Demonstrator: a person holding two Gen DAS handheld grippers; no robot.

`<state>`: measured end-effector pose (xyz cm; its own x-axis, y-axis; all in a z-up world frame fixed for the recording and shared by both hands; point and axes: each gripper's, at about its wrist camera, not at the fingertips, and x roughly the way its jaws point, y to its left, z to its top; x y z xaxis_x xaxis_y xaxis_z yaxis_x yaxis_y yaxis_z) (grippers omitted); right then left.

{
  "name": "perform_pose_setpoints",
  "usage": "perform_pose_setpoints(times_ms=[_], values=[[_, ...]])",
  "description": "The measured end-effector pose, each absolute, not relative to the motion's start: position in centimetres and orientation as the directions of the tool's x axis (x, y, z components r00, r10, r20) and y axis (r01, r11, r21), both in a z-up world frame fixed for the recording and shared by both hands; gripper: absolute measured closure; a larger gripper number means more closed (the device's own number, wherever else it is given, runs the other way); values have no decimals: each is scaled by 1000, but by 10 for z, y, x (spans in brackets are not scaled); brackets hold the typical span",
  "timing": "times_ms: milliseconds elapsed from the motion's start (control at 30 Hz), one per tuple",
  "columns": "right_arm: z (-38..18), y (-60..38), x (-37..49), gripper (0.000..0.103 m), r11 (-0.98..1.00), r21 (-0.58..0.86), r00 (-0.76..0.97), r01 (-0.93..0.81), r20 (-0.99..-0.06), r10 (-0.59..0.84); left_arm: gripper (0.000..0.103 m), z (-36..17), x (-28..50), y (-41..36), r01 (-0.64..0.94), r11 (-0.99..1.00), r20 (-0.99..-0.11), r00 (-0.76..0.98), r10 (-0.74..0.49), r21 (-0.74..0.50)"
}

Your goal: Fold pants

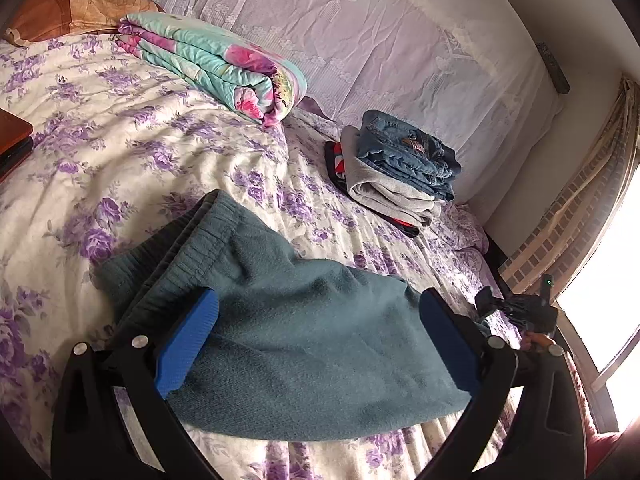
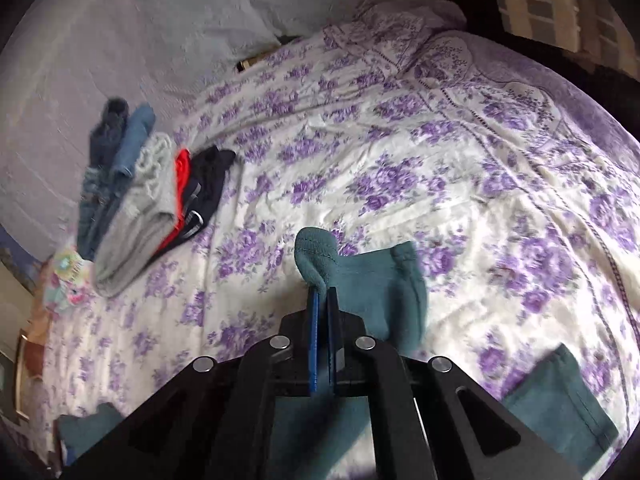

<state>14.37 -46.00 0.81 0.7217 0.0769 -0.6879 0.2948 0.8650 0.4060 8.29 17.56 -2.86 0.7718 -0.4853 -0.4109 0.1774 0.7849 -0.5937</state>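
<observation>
The teal fleece pants [image 1: 304,332] look soft, matt and fuzzy, with a ribbed waistband. Around them, the purple-flowered cotton bedspread [image 1: 132,148] is smooth and creased. The left tool [image 1: 318,344] has ridged blue foam pads [image 1: 188,340] on matt black plastic with shiny metal rivets.

left gripper [image 1: 316,344] jaws spread wide; right gripper [image 2: 322,316] jaws clamped.

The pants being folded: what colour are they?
Plain teal blue-green, fleecy, no pattern: the pants show best in the left wrist view.
</observation>
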Motion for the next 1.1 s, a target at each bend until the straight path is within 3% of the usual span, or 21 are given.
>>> perform_pose_setpoints(times_ms=[167,333,400,433,500,600,833,900,967,1033,1100], values=[[29,-527,31,99,752,575,817,322,-570,86,5,-29,83,176,176,786,-411,773,-483,-593],[-35,-572,-29,95,671,562,717,483,-694,65,5,-28,83,176,175,789,-416,772,-481,-589],[-56,-580,-40,94,596,634,729,493,-675,116,5,-28,84,174,172,795,-423,771,-476,-581],[-59,-583,-45,92,562,674,750,480,-647,135,5,-28,84,174,172,798,-426,770,-474,-577],[-55,-582,-44,70,558,689,762,463,-631,146,5,-27,84,172,170,803,-431,770,-470,-571],[-47,-568,-34,53,625,639,740,448,-658,142,5,-27,84,172,170,803,-431,770,-470,-572],[-56,-570,-31,39,583,677,749,449,-641,167,5,-27,85,169,161,818,-449,769,-455,-552],[-55,-575,-20,27,582,690,762,429,-623,177,5,-27,85,168,158,822,-454,769,-450,-546],[-53,-578,-4,27,604,678,763,419,-623,170,5,-27,85,168,158,823,-454,769,-449,-546],[-49,-585,2,28,611,665,777,430,-617,126,5,-27,85,168,158,824,-455,769,-449,-545],[-39,-595,-4,27,625,603,783,495,-622,-21,5,-27,84,167,156,828,-459,770,-444,-538]])
